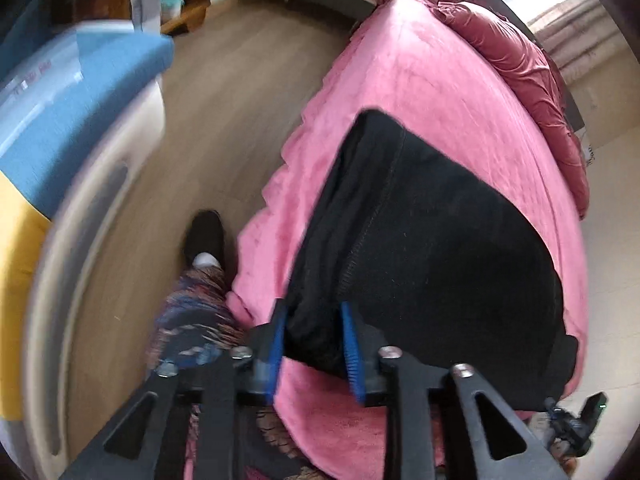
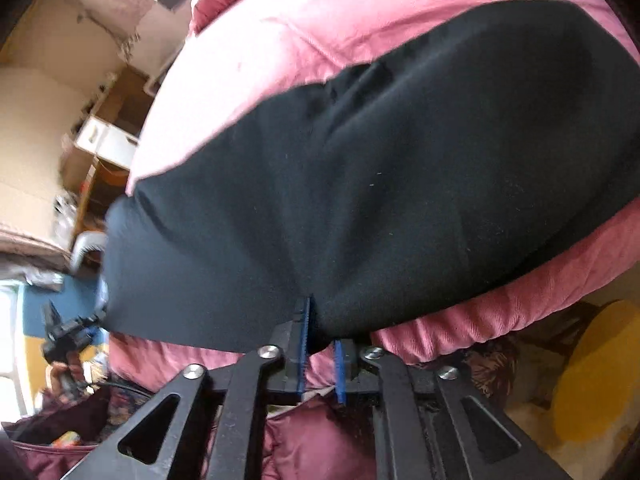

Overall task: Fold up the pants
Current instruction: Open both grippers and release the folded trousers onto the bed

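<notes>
Black pants (image 1: 440, 240) lie folded and flat on the pink bed (image 1: 420, 80), near its front corner. My left gripper (image 1: 313, 308) stands open at their near edge, with a bunch of black cloth loose between its blue pads (image 1: 349, 332). In the right wrist view the pants (image 2: 380, 160) stretch across the bed (image 2: 320, 20). My right gripper (image 2: 322, 322) is open too, its jaws on either side of the near hem. The left gripper (image 2: 64, 332) also shows at the far left, held in a hand.
A wooden floor (image 1: 240, 100) runs left of the bed. The person's patterned leg (image 1: 192, 312) and black shoe (image 1: 204, 236) stand beside it. Blue and yellow padded furniture (image 1: 80, 120) is at the left, a dark pink duvet (image 1: 520, 60) at the bed's far end, and a yellow stool (image 2: 600, 380) beside the bed.
</notes>
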Tool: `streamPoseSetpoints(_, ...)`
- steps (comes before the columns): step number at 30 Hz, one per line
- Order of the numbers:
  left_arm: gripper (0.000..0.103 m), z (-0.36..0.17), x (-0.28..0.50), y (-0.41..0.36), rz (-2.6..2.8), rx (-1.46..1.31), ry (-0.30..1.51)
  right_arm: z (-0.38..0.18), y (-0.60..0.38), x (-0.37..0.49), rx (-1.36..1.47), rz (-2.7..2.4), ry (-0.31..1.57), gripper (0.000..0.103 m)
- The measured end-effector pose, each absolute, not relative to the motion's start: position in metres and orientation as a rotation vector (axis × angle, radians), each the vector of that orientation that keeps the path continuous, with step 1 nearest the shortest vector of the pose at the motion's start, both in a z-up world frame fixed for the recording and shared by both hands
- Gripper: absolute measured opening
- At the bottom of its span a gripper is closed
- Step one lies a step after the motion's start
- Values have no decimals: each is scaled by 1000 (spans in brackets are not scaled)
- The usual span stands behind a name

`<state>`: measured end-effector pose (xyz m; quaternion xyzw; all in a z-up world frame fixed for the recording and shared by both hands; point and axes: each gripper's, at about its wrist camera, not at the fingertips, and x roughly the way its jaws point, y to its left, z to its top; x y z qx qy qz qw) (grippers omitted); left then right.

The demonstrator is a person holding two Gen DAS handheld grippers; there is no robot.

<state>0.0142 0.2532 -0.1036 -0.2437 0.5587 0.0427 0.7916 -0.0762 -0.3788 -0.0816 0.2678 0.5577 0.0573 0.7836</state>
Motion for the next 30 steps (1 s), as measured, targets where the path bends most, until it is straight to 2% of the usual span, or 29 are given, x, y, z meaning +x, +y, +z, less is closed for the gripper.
streamPoseSetpoints(2,32,-90,10,257,132,-495,1164,-75,-397,-82,594,112,1179,41)
streamPoseSetpoints(7,32,-40,7,256,189,-445,987,-54,-467,-97,711,-64,1028,41)
streamPoseSetpoints(10,32,-29,17,230,92,-410,960,-53,-519,-111,818,-237,913,41)
streamPoseSetpoints(18,32,-46,55,105,-233,-241,1056,-65,-594,-115,933,-451,784,41)
streamPoseSetpoints(24,32,-63,69,59,-329,-191,1137,-77,-616,-81,923,-514,837,41)
streamPoseSetpoints(25,32,-65,70,53,-345,-177,1148,-79,-618,-74,908,-535,859,40)
streamPoseSetpoints(26,32,-66,70,49,-358,-167,1153,-79,-618,-69,892,-541,874,32)
streamPoseSetpoints(27,32,-66,71,46,-364,-159,1157,-78,-617,-64,861,-551,903,18)
streamPoseSetpoints(28,32,-67,71,44,-373,-149,1162,-72,-614,-61,814,-551,923,13)
streamPoseSetpoints(30,32,-68,67,41,-383,-148,1164,-53,-603,-54,775,-535,899,10)
